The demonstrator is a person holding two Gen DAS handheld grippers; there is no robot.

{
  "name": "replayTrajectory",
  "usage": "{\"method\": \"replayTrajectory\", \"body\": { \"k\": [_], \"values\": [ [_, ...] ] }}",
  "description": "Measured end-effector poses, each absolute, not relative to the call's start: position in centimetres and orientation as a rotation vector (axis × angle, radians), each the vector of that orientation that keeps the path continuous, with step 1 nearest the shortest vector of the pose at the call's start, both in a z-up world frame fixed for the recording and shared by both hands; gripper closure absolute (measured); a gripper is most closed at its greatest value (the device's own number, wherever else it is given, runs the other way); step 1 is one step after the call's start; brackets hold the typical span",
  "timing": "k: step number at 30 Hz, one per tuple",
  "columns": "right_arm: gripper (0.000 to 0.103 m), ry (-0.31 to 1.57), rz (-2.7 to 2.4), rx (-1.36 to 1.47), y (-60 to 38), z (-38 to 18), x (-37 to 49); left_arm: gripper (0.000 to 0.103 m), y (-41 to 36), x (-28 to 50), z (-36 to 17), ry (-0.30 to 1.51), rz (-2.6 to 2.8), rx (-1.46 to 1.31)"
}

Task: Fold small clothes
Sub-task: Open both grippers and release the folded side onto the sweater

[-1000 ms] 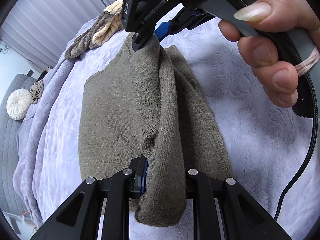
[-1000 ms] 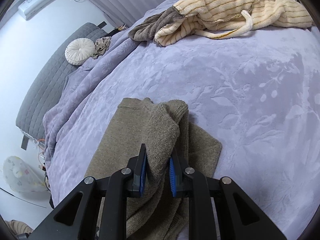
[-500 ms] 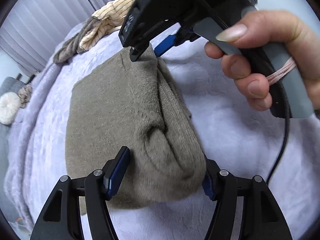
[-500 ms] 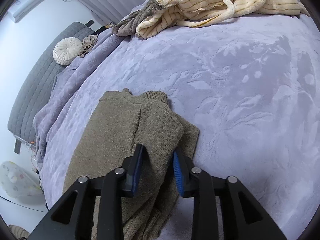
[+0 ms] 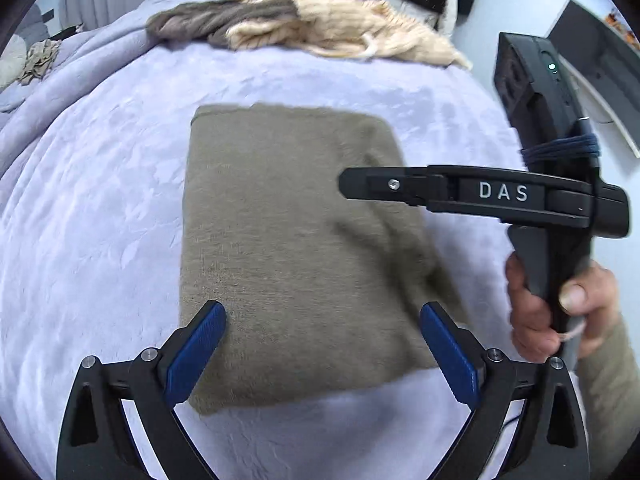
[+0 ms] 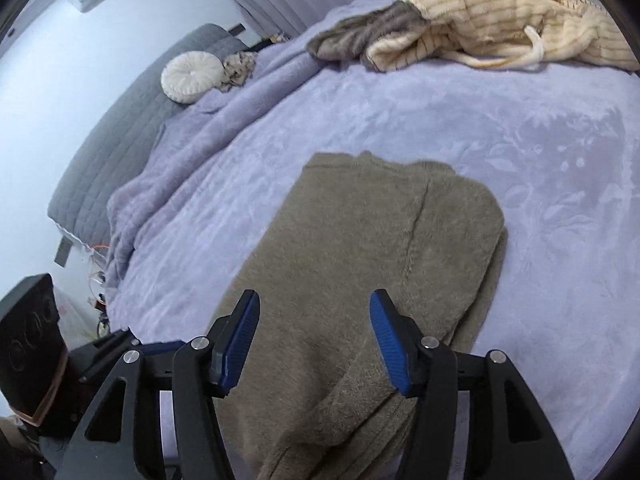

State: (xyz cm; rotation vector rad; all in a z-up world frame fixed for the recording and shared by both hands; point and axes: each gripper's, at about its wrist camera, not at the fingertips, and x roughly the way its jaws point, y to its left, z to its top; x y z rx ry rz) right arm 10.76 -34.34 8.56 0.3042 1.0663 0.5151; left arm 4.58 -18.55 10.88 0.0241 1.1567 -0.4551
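An olive-brown knitted sweater (image 5: 296,240) lies folded into a rectangle on the lavender bedspread (image 5: 100,220). My left gripper (image 5: 324,324) hovers over its near edge. Its jaws are opening wide and the blue pads (image 5: 200,344) touch nothing. My right gripper (image 5: 346,182) reaches in side-on from the right, held by a hand (image 5: 552,312). In the right wrist view the sweater (image 6: 360,248) shows a sleeve folded over its right side. The right gripper (image 6: 314,320) stands above that near part with its jaws opening, and nothing is pressed between them.
A heap of cream striped and grey clothes (image 5: 320,28) (image 6: 480,28) lies at the bed's far edge. A round white cushion (image 6: 192,76) rests on a grey quilted seat (image 6: 120,148) to the left. A dark screen (image 5: 592,60) stands off the bed at the right.
Both grippers went from shut on the sweater's raised fold to open and drew back. The fold dropped, and the sweater now lies flat. The left view swung round.
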Motion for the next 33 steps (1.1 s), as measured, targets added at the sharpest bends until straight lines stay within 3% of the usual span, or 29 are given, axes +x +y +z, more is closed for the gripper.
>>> {"method": "replayTrajectory", "body": {
  "k": [4, 15, 28, 31, 33],
  "values": [
    [0.05, 1.099, 0.431, 0.37, -36.4, 5.4, 11.3, 0.004, -20.9, 4.0, 8.2, 1.164, -0.42, 0.172],
    [0.048, 0.972, 0.537, 0.425, -35.2, 11.1, 4.3, 0.004, -14.9, 2.8, 10.8, 1.144, -0.447, 0.032],
    [0.05, 1.065, 0.353, 0.429, -34.7, 5.7, 0.9, 0.004, -12.1, 2.4, 5.7, 1.24, -0.372, 0.062],
    [0.047, 1.052, 0.303, 0.374, -34.4, 7.5, 0.1, 0.004, -11.9, 1.8, 6.9, 1.208, -0.384, 0.079],
    [0.033, 1.02, 0.247, 0.299, -34.1, 9.1, -0.9, 0.004, -11.6, 1.4, 8.1, 1.181, -0.411, 0.079]
  ]
}}
